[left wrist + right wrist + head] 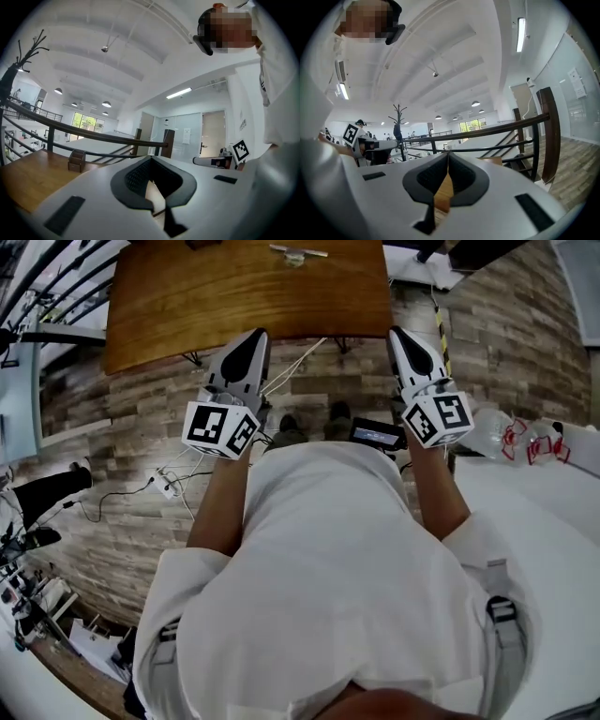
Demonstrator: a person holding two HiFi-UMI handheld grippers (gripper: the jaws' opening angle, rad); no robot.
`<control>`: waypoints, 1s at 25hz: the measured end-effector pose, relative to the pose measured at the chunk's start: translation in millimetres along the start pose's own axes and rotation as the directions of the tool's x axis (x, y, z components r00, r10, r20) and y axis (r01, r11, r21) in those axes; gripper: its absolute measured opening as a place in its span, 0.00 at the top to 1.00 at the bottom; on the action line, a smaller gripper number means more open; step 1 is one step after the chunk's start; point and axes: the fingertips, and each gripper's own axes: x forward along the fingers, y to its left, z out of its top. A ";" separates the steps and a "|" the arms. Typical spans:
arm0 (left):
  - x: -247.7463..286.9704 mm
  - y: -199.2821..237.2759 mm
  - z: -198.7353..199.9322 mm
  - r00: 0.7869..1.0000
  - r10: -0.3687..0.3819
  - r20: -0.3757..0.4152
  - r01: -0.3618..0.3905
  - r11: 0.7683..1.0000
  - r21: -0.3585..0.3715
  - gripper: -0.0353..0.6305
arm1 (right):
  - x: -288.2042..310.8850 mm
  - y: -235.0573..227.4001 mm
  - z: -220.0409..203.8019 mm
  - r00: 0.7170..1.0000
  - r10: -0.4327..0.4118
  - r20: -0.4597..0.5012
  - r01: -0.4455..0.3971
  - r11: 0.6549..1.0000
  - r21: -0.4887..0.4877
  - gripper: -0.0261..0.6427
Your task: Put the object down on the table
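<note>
Head view: the left tongs (pixel 255 335) and right tongs (pixel 398 332) are held side by side at the near edge of the brown wooden bench (pixel 234 296), tips pointing toward it. Each gripper view shows its jaws brought together at the tips with nothing between them; only bench wood shows through the slot behind the tips. A small pale elongated object (pixel 298 252), material not discernible, lies at the far edge of the bench, well apart from both tongs. If this is the task's object, it is judged already set down, and the placing step looks complete. The next move calls only for holding both tongs clear of the bench.
</note>
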 end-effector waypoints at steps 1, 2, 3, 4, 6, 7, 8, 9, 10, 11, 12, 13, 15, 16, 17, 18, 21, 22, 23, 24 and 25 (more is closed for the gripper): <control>-8.9 8.6 -1.7 1.000 0.004 -0.002 -0.004 1.000 -0.012 0.93 | 1.5 4.7 -1.5 1.000 -0.012 0.001 0.012 1.000 -0.009 0.92; -18.8 19.6 -3.5 1.000 0.015 -0.004 -0.016 0.999 -0.028 0.93 | 3.8 9.2 -1.1 1.000 -0.024 0.004 0.024 1.000 -0.017 0.92; -28.8 31.2 -5.1 1.000 0.030 -0.007 -0.031 0.999 -0.042 0.93 | 6.8 13.6 0.6 0.999 -0.033 0.008 0.033 0.999 -0.023 0.92; -37.8 42.0 -6.0 0.999 0.045 -0.010 -0.046 0.998 -0.050 0.93 | 10.3 18.7 2.8 0.999 -0.036 0.013 0.037 0.999 -0.029 0.92; -52.0 58.3 -7.0 0.998 0.067 -0.012 -0.068 0.996 -0.053 0.93 | 17.1 32.2 5.5 0.999 -0.030 0.019 0.031 0.998 -0.052 0.92; -57.0 64.5 -7.1 0.997 0.074 -0.010 -0.075 0.996 -0.051 0.93 | 20.5 39.9 5.4 0.999 -0.026 0.023 0.027 0.998 -0.061 0.92; -61.0 70.5 -6.9 0.997 0.081 -0.006 -0.081 0.996 -0.049 0.93 | 24.4 47.6 4.4 0.999 -0.023 0.025 0.024 0.998 -0.065 0.92; -64.2 76.4 -6.7 0.996 0.089 -0.001 -0.089 0.995 -0.047 0.93 | 28.7 55.0 2.5 0.999 -0.020 0.025 0.021 0.998 -0.064 0.92; -66.8 81.8 -6.7 0.995 0.096 0.001 -0.096 0.994 -0.045 0.93 | 32.8 62.0 -0.1 1.000 -0.017 0.022 0.018 0.998 -0.059 0.92; -69.3 86.2 -7.3 0.995 0.100 0.000 -0.100 0.994 -0.042 0.93 | 36.2 68.2 -3.4 1.000 -0.014 0.020 0.015 0.999 -0.052 0.92; -71.7 89.6 -8.7 0.995 0.102 -0.004 -0.102 0.994 -0.038 0.93 | 39.1 73.8 -7.0 1.000 -0.011 0.016 0.011 0.999 -0.046 0.92; -74.0 92.9 -10.5 0.995 0.101 -0.010 -0.101 0.994 -0.034 0.93 | 41.8 78.6 -10.6 1.000 -0.008 0.012 0.008 0.999 -0.041 0.92; -77.9 100.3 -15.2 0.995 0.100 -0.023 -0.101 0.994 -0.035 0.93 | 46.6 85.3 -17.1 1.000 -0.004 0.004 0.004 0.999 -0.032 0.92; -79.7 104.3 -18.4 0.994 0.102 -0.030 -0.103 0.994 -0.042 0.93 | 48.3 87.0 -20.1 1.000 -0.005 0.000 0.005 1.000 -0.027 0.92; -81.3 107.8 -22.2 0.994 0.106 -0.037 -0.108 0.993 -0.051 0.93 | 49.1 87.7 -23.3 1.000 -0.008 -0.004 0.008 1.000 -0.022 0.92; -82.5 110.5 -26.5 0.993 0.110 -0.044 -0.113 0.992 -0.060 0.93 | 49.3 87.7 -26.7 1.000 -0.012 -0.008 0.012 1.000 -0.015 0.92; -83.0 113.9 -41.0 0.991 0.113 -0.066 -0.118 0.989 -0.087 0.93 | 50.5 87.7 -36.6 0.999 -0.020 -0.025 0.020 1.000 -0.001 0.92; -82.2 113.2 -47.9 0.991 0.109 -0.078 -0.116 0.989 -0.091 0.93 | 50.6 87.8 -40.0 0.999 -0.023 -0.032 0.023 1.000 0.002 0.92; -81.4 111.8 -55.8 0.990 0.105 -0.094 -0.114 0.989 -0.093 0.93 | 50.4 87.8 -43.3 0.999 -0.027 -0.039 0.027 1.000 0.002 0.92; -80.7 110.0 -64.1 0.989 0.100 -0.112 -0.111 0.990 -0.092 0.93 | 50.3 87.9 -46.4 0.998 -0.030 -0.047 0.030 1.000 0.002 0.92; -80.6 108.6 -71.7 0.987 0.096 -0.128 -0.108 0.990 -0.093 0.93 | 50.5 88.4 -49.5 0.998 -0.032 -0.056 0.032 0.999 0.002 0.92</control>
